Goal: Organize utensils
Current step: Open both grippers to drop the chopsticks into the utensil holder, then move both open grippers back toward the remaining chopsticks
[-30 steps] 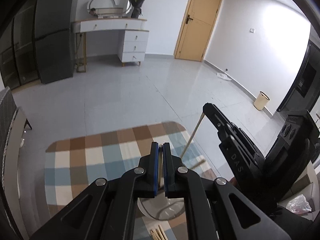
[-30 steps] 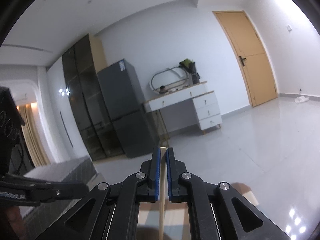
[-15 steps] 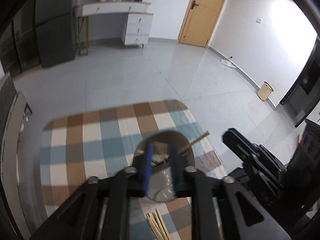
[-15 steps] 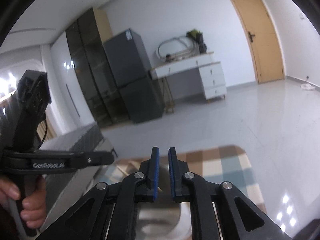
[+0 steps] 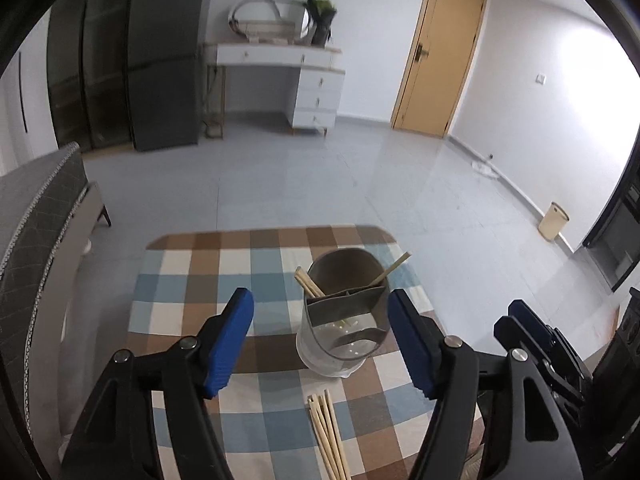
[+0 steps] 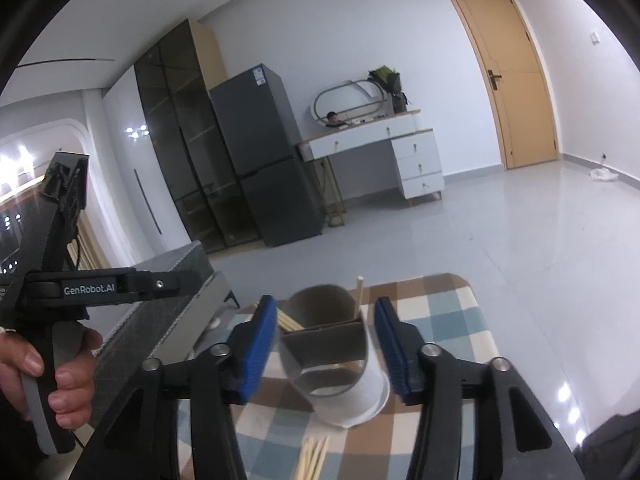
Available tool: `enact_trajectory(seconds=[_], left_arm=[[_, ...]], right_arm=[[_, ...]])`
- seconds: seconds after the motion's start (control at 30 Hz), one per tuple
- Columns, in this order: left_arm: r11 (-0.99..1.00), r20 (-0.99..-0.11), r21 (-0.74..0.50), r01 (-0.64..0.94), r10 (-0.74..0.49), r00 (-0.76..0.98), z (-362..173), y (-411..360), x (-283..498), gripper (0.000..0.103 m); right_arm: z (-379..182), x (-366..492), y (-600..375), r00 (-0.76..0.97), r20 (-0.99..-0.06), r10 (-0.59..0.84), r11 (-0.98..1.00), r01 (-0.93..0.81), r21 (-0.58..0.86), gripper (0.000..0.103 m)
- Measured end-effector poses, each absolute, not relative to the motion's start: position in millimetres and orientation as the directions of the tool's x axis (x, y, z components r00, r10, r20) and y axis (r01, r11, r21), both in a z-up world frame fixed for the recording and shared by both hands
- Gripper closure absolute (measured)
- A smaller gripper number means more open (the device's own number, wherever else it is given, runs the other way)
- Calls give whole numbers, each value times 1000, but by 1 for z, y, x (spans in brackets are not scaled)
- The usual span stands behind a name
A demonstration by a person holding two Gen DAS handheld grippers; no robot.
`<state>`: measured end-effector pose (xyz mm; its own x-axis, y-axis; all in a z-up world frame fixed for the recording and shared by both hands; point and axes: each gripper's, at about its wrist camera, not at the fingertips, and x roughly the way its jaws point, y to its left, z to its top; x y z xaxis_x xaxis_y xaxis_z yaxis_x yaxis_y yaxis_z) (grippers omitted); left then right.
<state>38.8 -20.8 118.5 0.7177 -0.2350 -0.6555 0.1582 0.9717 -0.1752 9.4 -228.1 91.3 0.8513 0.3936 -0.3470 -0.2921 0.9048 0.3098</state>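
A: Where are the chopsticks sitting right now?

B: Some are standing in the holder (image 5: pixel 344 312), a grey cup with a divider, which is resting on the checked cloth of the worktop (image 5: pixel 192 288) toward its far right corner. One chopstick (image 5: pixel 394 266) is leaning out over the holder's right rim, and a pair (image 5: pixel 308 281) is poking out at its left rim. A loose bundle (image 5: pixel 328 432) is lying flat on the cloth just nearer than the holder.

A: And the tools?

B: The left tool (image 5: pixel 320 336) is hanging over the near part of the worktop with its jaws opening, blue pads spread wide, nothing pinched between them. The right tool (image 6: pixel 325 344) is doing the same: jaws opening, holding nothing, with the holder showing in the gap beyond.

A: Any room around?

B: The cloth's far rounded edge is lying just beyond the holder, with open tiled floor (image 5: pixel 320 184) past it. The worktop's left half is lying bare. A grey bed (image 5: pixel 36 216) is running along the left side.
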Motion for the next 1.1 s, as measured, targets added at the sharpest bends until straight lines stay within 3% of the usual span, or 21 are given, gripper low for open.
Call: enact_trajectory(seconds=[0.13, 0.3, 0.53, 0.67, 0.9, 1.1], left_arm=[[980, -619, -141, 143, -200, 759, 129, -21, 11, 38], [986, -588, -123, 114, -164, 792, 131, -20, -12, 24], [988, -575, -137, 72, -139, 806, 109, -13, -27, 22], [987, -577, -154, 50, -131, 806, 93, -8, -37, 13], [986, -615, -162, -36, -73, 785, 56, 3, -39, 12], [995, -609, -84, -62, -2, 793, 38, 3, -38, 12]], right_arm=[[95, -8, -228, 859, -346, 376, 908, -268, 321, 27], [95, -28, -228, 867, -338, 367, 911, -261, 320, 26], [84, -49, -225, 863, -360, 355, 917, -247, 312, 21], [73, -59, -222, 854, -380, 355, 920, -246, 306, 21], [56, -64, -216, 833, -425, 354, 926, -247, 287, 20], [35, -59, -212, 804, -480, 350, 930, -239, 279, 20]])
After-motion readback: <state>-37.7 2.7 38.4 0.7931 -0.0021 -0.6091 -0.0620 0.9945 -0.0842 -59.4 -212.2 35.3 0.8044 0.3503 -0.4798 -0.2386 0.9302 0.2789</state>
